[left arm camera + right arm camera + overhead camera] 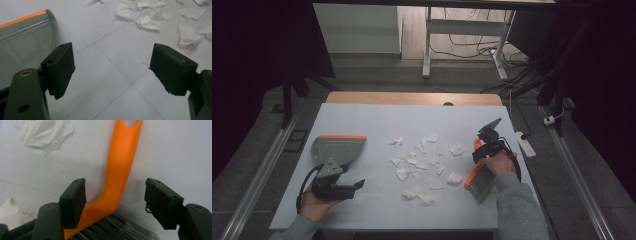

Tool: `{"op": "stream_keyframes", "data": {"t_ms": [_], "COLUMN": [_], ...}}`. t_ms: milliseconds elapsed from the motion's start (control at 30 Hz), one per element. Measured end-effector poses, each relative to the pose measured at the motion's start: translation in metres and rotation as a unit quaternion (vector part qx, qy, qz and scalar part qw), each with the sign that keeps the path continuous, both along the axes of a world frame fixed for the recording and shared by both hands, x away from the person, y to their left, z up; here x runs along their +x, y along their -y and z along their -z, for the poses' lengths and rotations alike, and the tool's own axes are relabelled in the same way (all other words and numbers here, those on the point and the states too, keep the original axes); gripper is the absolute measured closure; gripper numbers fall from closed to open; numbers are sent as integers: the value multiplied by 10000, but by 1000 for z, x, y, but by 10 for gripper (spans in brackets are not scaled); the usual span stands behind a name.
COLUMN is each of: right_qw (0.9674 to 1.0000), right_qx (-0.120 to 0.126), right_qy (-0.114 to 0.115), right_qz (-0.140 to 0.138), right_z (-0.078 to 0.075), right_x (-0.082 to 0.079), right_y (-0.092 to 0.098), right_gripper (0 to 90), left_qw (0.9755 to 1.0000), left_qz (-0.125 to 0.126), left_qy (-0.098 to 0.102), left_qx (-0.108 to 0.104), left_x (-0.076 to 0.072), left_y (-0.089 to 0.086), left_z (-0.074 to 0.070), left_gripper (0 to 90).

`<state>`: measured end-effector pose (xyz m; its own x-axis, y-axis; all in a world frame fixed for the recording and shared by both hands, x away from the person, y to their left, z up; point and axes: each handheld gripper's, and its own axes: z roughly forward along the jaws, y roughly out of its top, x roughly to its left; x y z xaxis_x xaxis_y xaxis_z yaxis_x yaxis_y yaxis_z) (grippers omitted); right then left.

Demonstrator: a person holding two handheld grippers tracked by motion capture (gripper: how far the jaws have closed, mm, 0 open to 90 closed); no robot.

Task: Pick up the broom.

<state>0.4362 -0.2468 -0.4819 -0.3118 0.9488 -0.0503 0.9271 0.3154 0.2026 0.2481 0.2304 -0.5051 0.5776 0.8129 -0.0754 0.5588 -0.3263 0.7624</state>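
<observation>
Worktop: a pale grey-white worktop [377, 120] with thin seam lines, a wooden edge showing at its far side.
Scraps: torn white tissue scraps [424, 165] lie scattered across the middle of the worktop, between the two hands.
Dustpan: a grey plastic dustpan with an orange lip [337, 148] lies flat at the left, its orange edge on the far side; in the left gripper view it [22, 42] sits just beside the left jaw.
Left gripper: the left gripper [357, 185] is held low near the front edge in the person's left hand [314, 206], pointing right towards the scraps; its jaws stand wide apart over bare worktop, holding nothing.
Brush: an orange-handled hand brush with grey bristles [478, 181] lies on the worktop at the right, beside the scraps.
Right gripper: the right gripper [115, 202] hangs over the brush, wrist bent downward, grey sleeve behind it; its jaws are spread, straddling the orange handle [120, 170] without clamping it.
</observation>
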Motion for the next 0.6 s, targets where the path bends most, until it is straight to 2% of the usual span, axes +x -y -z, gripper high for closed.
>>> {"op": "stream_keyframes", "data": {"t_ms": [133, 200, 333, 400, 600], "right_qw": [10000, 9996, 9992, 9983, 9973], "right_qx": [-10, -124, -142, -103, -86], "right_qy": [-43, -191, -216, -317, -293], "right_qz": [52, 182, 321, 488, 661], "right_z": [5, 8, 7, 6, 6], "right_x": [0, 1, 1, 0, -1], "right_y": [-5, -8, -9, -8, -7], "right_gripper": [405, 453, 529, 566, 629], "left_qw": [10000, 10000, 10000, 10000, 10000], "left_qz": [13, 18, 27, 23, 32], "left_qy": [8, -1, 2, 6, -4], "left_qx": [-1, 8, 6, 12, 42], "left_x": [0, 0, 0, 0, -1], "left_y": [0, 0, 1, 1, 1], "left_z": [0, 1, 1, 1, 1], "left_gripper": [209, 209, 209, 209, 209]}}
